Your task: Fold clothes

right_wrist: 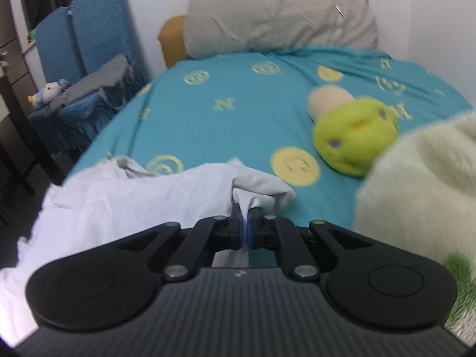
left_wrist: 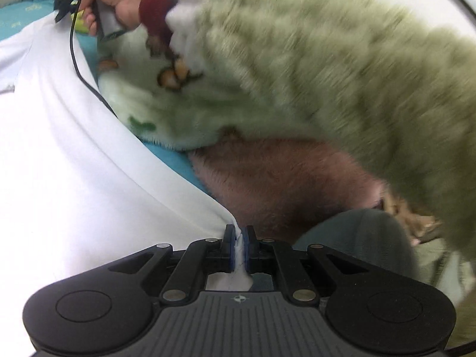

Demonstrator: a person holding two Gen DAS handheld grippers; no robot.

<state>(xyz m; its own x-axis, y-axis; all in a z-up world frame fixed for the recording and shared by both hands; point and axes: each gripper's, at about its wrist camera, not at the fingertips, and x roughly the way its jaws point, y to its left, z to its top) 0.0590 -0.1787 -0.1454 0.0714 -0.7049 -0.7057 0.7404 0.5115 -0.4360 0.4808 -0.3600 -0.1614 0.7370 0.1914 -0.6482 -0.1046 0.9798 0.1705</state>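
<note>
— Both fingers?
— Left gripper point(left_wrist: 237, 239) and right gripper point(right_wrist: 242, 223) pinch my white garment point(right_wrist: 125, 199), which is lifted over the bed point(right_wrist: 208, 125).
— Writing?
— I read "N" on the sheet.

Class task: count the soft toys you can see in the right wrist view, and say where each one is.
2. A green plush toy lies on the teal bedsheet, right of centre. A small white plush toy sits on the blue chair at far left. Others may be hidden behind the fluffy sleeve.

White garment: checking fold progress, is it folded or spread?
Neither: white garment lies rumpled on the bed, pinched by both tongs.
</note>
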